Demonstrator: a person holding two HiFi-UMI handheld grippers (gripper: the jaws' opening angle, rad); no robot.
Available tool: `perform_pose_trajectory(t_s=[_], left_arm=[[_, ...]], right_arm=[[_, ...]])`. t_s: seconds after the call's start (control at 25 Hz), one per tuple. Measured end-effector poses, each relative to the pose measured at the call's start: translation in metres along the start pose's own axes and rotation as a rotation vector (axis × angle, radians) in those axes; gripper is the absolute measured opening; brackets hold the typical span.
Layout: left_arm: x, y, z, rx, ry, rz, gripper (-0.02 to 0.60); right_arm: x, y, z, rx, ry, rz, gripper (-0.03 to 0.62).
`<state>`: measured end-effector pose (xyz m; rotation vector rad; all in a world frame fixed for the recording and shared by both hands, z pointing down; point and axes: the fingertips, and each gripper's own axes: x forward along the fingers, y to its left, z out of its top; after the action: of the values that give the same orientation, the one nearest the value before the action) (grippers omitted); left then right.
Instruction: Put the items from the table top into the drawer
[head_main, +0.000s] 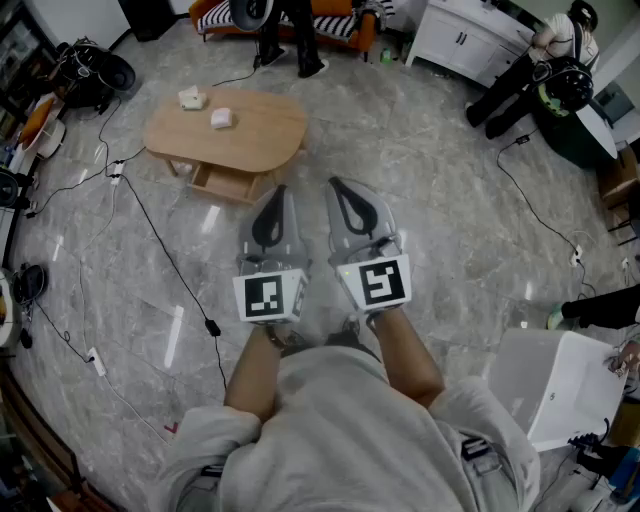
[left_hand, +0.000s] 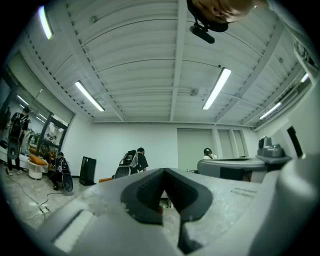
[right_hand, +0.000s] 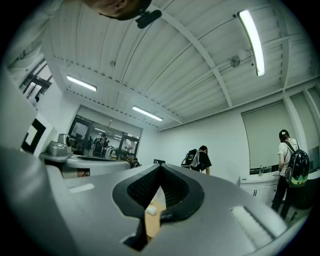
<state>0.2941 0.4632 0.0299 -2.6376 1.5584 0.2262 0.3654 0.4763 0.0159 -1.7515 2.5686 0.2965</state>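
Note:
A low oval wooden table (head_main: 262, 138) stands on the marble floor ahead, to the left. On its top lie a beige item (head_main: 191, 98) and a pale pinkish item (head_main: 221, 118). A drawer (head_main: 224, 184) under the table's near edge stands a little way out. My left gripper (head_main: 280, 189) and right gripper (head_main: 334, 182) are held side by side well short of the table, both shut and holding nothing. In the left gripper view the jaws meet at the tip (left_hand: 164, 170). Below the right gripper's shut tip (right_hand: 161, 165), in its own view, a strip of the table top and a white item (right_hand: 151, 211) show.
Black cables (head_main: 166, 252) run over the floor left of me, with a power strip (head_main: 96, 361). A white bin (head_main: 560, 385) stands at my right. A striped sofa (head_main: 290, 15), a white cabinet (head_main: 465, 40) and several people are at the far side.

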Motion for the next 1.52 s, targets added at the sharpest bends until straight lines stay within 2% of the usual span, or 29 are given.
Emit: perform_pose_trajectory(t_s=[0.24,0.48,0.76,0.92,1.08,1.2,1.36,1.52], left_arm=[[-0.003,0.024,-0.006,-0.008,0.012,0.003,0.017],[-0.013,0.065,-0.011,-0.017,0.024,0.022,0.017],[-0.025,0.137,-0.018,-0.028,0.031,0.094,0.017],[-0.018,0.175,-0.034,-0.043,0.042,0.149,0.017],[0.01,0.205,-0.049,-0.023,0.048,0.22,0.017],[0.04,0.242,-0.057,0.01,0.064,0.281,0.017],[0.068,0.306,-0.06,0.029,0.095,0.354,0.017],[0.1,0.34,-0.065,0.026,0.117,0.408,0.017]], right_arm=[[0.017,0.014,-0.001,0.012,-0.002,-0.006,0.006],[0.043,0.049,-0.007,0.025,-0.009,0.015,0.006],[0.086,0.094,-0.021,0.053,0.013,0.06,0.008],[0.117,0.102,-0.04,0.056,0.041,0.095,0.006],[0.164,0.084,-0.061,0.085,0.021,0.143,0.006],[0.216,0.073,-0.074,0.118,0.01,0.184,0.006],[0.29,0.082,-0.089,0.156,0.006,0.252,0.006],[0.346,0.076,-0.095,0.167,-0.001,0.302,0.006]])
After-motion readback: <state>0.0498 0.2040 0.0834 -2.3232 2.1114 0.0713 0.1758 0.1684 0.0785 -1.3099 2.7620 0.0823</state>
